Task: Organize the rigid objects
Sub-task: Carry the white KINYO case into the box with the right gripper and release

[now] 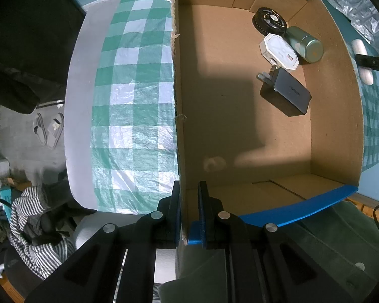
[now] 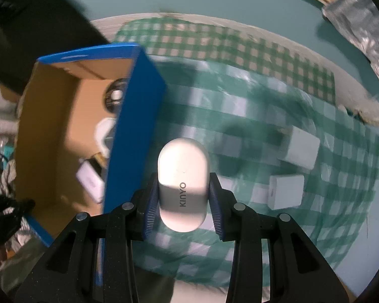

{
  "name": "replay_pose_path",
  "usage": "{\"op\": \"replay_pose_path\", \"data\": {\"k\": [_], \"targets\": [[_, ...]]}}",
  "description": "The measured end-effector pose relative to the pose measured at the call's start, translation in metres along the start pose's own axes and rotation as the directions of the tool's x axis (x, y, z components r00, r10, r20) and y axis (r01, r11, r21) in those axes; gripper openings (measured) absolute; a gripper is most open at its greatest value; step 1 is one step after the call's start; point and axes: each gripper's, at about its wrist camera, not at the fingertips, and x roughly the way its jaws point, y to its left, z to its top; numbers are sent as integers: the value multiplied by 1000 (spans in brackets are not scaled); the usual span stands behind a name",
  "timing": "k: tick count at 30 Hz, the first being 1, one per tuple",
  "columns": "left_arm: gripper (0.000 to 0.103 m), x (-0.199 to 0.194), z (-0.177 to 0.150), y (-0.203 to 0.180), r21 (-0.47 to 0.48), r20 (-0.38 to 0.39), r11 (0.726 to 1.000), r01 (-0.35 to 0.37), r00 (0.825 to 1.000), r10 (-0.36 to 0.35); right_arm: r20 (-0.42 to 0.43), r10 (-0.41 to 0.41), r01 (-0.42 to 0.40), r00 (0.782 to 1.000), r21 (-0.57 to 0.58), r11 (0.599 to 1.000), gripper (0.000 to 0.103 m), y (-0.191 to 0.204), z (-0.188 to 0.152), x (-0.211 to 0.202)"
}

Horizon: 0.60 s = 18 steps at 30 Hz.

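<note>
Cardboard box (image 1: 252, 131), right half of the left wrist view: left claw (image 1: 189, 214) is pinched on its near wall; best keep that hold steady. Right claw (image 2: 183, 194) pinches a white capsule-shaped case (image 2: 183, 176) marked KINYO at centre of the right wrist view, beside the box's blue wall above the checked tablecloth (image 2: 265, 131). Judgement: clear the rim, then lower the smooth, glossy case onto bare floor away from the black charger (image 1: 286, 96).

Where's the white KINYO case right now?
In the right wrist view, the white KINYO case is clamped in the right claw, above the checkered tablecloth, just right of the cardboard box.
</note>
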Motion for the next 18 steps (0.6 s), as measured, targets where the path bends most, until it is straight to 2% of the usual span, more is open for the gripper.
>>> {"op": "replay_pose_path", "data": {"k": [7, 14, 18], "targets": [[12, 0, 0, -1, 3, 4, 1000, -4, 1000, 4, 39, 32, -28, 999, -94, 995, 37, 36, 3, -22], [12, -2, 0, -2, 1, 9, 1000, -4, 1000, 4, 31, 66, -60, 997, -182, 982, 37, 69, 8, -27], [12, -1, 0, -2, 2, 9, 1000, -3, 1000, 3, 12, 55, -50, 998, -242, 969, 37, 89, 10, -19]]}}
